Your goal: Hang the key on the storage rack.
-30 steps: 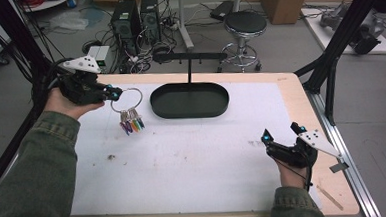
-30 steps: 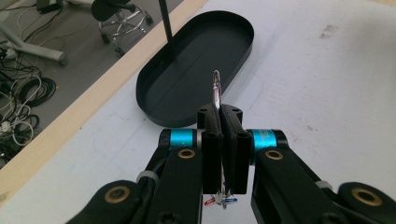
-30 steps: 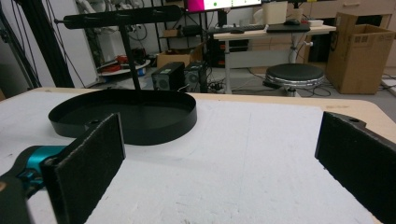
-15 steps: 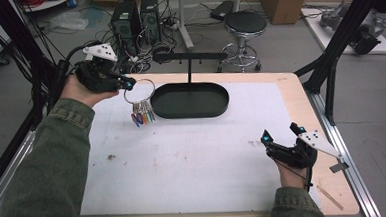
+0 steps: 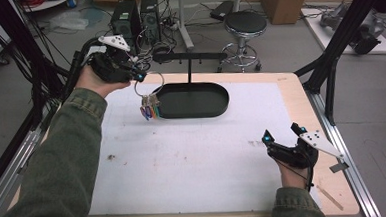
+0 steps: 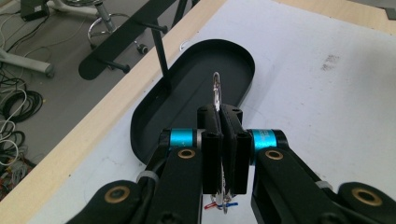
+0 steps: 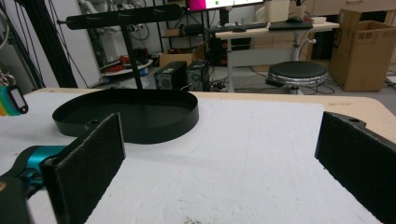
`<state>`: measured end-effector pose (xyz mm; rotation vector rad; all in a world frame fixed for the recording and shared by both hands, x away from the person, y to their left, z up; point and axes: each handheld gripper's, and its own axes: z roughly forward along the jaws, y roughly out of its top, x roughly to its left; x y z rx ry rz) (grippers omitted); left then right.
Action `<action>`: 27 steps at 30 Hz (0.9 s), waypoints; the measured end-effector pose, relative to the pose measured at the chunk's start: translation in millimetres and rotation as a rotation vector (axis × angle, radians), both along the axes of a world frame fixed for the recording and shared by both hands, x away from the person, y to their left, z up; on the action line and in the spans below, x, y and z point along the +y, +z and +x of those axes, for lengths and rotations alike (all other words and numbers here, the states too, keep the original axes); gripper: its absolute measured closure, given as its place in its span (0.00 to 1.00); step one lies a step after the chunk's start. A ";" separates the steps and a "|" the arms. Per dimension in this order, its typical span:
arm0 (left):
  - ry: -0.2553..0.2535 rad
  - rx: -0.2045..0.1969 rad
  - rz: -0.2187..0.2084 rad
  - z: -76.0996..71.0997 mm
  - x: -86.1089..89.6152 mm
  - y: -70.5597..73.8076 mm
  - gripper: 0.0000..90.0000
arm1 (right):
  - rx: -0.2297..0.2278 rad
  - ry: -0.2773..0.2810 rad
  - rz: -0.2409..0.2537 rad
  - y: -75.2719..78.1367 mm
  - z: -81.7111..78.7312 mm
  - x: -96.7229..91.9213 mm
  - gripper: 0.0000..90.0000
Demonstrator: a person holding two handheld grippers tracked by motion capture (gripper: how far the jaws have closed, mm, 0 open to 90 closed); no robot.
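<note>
A metal key ring [image 5: 148, 84] hangs in the air beside the left end of the black oval tray [image 5: 195, 114], with keys and coloured tags [image 5: 150, 111] dangling under it. My left gripper [image 5: 139, 77] is shut on the ring, whose thin edge sticks up between the pads [image 6: 216, 91]. From the tray [image 6: 201, 70] rises a black post [image 5: 189, 71] with a crossbar [image 5: 188, 56] carrying pegs. My right gripper [image 5: 281, 133] rests on the white mat at the near right, open, with nothing between its jaws [image 7: 219, 154]. The tags [image 7: 9, 100] show at that view's left edge.
A white mat [image 5: 194, 163] covers most of the wooden table [image 5: 300, 90]. Black frame posts [image 5: 329, 76] stand at the table's right and left sides. Behind the table are a round stool [image 5: 245, 23], computer cases [image 5: 131, 14] and cables on the floor.
My left hand has carried the key ring to the right and farther back, from over the mat's left part to beside the tray's left end. The right gripper has kept still.
</note>
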<state>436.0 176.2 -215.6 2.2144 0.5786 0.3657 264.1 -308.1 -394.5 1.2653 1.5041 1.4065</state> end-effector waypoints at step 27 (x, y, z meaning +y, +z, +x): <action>0.062 -0.012 0.006 59.0 -13.6 -3.7 0.96 | 0.003 0.019 -0.006 -2.7 2.4 -1.0 0.01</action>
